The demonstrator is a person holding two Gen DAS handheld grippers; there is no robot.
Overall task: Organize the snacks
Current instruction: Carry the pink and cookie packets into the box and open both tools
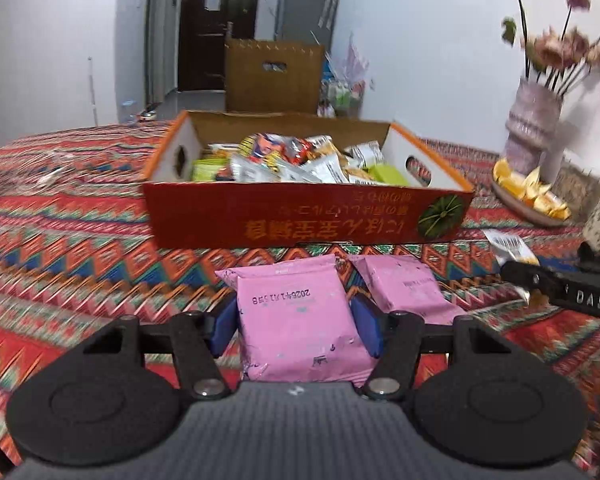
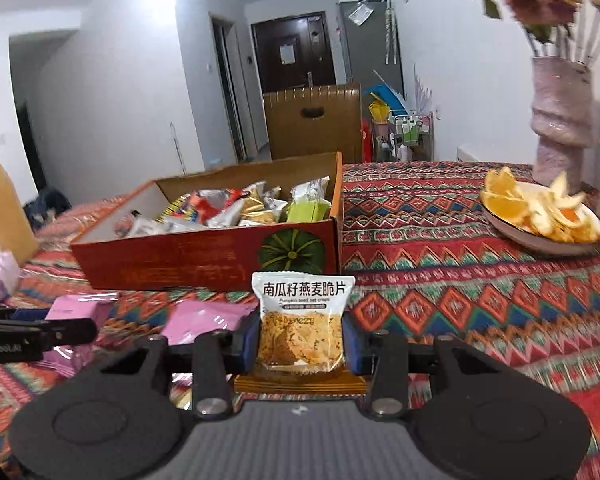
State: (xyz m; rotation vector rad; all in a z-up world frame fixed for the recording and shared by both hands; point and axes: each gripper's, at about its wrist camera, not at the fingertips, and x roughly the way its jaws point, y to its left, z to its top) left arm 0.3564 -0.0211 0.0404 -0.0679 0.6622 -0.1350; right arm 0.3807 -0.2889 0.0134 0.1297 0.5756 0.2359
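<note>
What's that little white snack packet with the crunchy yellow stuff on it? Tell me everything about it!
The oat crisp packet is a small, shiny plastic pouch. Its white top carries black Chinese characters and the words "Pumpkin seed oat crisps"; below is a golden, crumbly crisp. It stands upright, sealed, pinched on both sides by the blue pads of the right tongs, in front of the red cardboard box.

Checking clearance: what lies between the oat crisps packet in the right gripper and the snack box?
Only bare patterned tablecloth between oat crisps packet and snack box, per right wrist view.
</note>
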